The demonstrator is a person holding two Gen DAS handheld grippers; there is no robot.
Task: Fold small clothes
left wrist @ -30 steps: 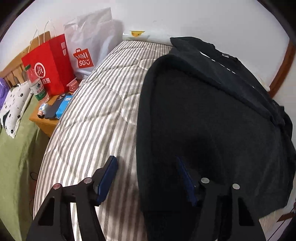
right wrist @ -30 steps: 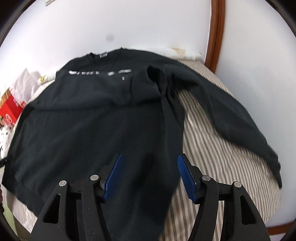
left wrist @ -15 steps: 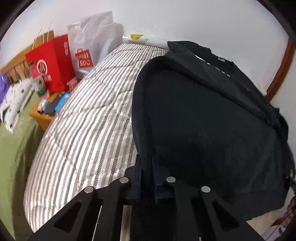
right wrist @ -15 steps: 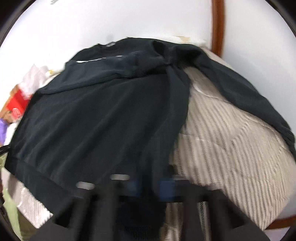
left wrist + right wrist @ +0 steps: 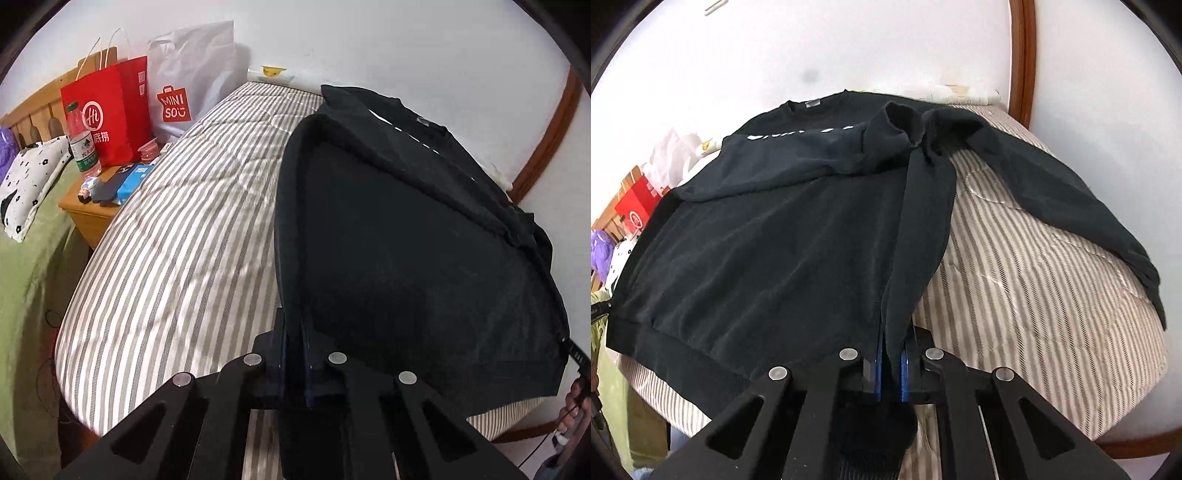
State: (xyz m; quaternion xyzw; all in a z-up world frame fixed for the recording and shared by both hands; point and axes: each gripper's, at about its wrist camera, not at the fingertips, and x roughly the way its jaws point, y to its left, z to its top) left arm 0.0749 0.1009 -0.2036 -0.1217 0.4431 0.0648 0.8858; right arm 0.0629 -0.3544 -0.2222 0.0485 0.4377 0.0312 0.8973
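Observation:
A black sweatshirt with white chest lettering lies spread on a striped mattress. Its left sleeve is folded across the chest and its right sleeve trails over the mattress to the right. My right gripper is shut on the hem at the sweatshirt's right side, lifting a ridge of cloth. In the left wrist view the sweatshirt covers the right half of the mattress. My left gripper is shut on its left hem edge.
A wooden nightstand left of the bed holds a water bottle, a phone and small items. A red paper bag and a white Miniso bag stand behind it. A green-covered bed lies far left. White walls border the mattress.
Both grippers were open over the sweatshirt's bottom edge a second ago. Both have since shut on the hem and pulled the cloth up slightly.

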